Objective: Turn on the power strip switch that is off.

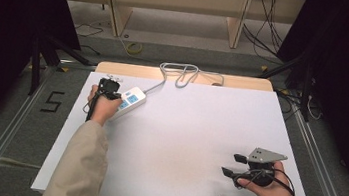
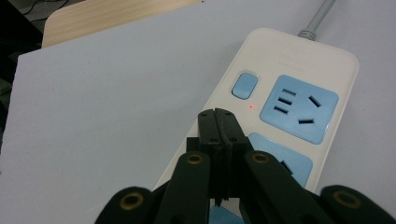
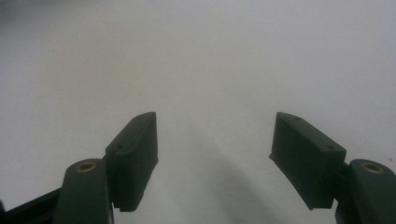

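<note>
Power strip (image 2: 280,107) just beyond closed left claw (image 2: 218,116); red light on.

1. The high view looks forward and down from above the person's side, taking in the whole white table (image 1: 182,144), the floor and the shelving beyond.
2. The left gripper view rides just above the power strip (image 2: 285,102), looking steeply down past its own jaws at the switch (image 2: 244,85) and the table's far left corner.
3. The right gripper view sits low and close over bare table.
4. The high view also shows the power strip (image 1: 129,101).
</note>
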### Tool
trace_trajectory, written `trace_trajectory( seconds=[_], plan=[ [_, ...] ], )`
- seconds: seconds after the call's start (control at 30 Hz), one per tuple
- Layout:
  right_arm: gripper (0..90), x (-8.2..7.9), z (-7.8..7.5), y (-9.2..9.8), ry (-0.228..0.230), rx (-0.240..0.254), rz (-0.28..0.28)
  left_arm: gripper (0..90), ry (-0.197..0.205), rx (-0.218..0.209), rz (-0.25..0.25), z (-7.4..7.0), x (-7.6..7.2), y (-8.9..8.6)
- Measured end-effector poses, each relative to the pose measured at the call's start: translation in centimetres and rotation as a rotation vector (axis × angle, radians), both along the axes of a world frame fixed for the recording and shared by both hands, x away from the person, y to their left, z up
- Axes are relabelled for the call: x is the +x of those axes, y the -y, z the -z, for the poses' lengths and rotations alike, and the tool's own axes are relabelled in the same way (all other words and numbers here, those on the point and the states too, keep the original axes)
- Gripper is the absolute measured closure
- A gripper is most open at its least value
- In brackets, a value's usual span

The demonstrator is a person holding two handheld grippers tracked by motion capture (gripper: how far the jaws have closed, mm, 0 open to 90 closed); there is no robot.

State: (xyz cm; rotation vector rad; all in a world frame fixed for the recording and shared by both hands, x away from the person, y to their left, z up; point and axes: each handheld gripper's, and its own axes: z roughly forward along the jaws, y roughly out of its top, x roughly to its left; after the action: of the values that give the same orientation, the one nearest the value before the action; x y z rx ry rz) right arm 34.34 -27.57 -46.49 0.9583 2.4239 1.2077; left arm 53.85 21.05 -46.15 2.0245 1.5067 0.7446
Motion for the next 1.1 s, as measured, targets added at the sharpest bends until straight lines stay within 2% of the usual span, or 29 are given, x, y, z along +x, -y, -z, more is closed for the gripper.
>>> trace_trajectory(
  seconds=[0.43,0.6,1.1],
  plan=[
    [32.0,0.01,0.0,0.02,-0.002,-0.004,0.001,90.0,-0.019,-0.022,-0.013,-0.14,0.26,-0.06],
    [32.0,0.0,-0.01,0.0,-0.002,-0.003,-0.001,90.0,-0.036,0.0,-0.006,-0.29,0.42,0.09],
    [32.0,0.0,-0.01,0.02,-0.002,-0.003,-0.003,90.0,-0.068,-0.001,-0.009,-0.54,0.82,0.11]
  ],
)
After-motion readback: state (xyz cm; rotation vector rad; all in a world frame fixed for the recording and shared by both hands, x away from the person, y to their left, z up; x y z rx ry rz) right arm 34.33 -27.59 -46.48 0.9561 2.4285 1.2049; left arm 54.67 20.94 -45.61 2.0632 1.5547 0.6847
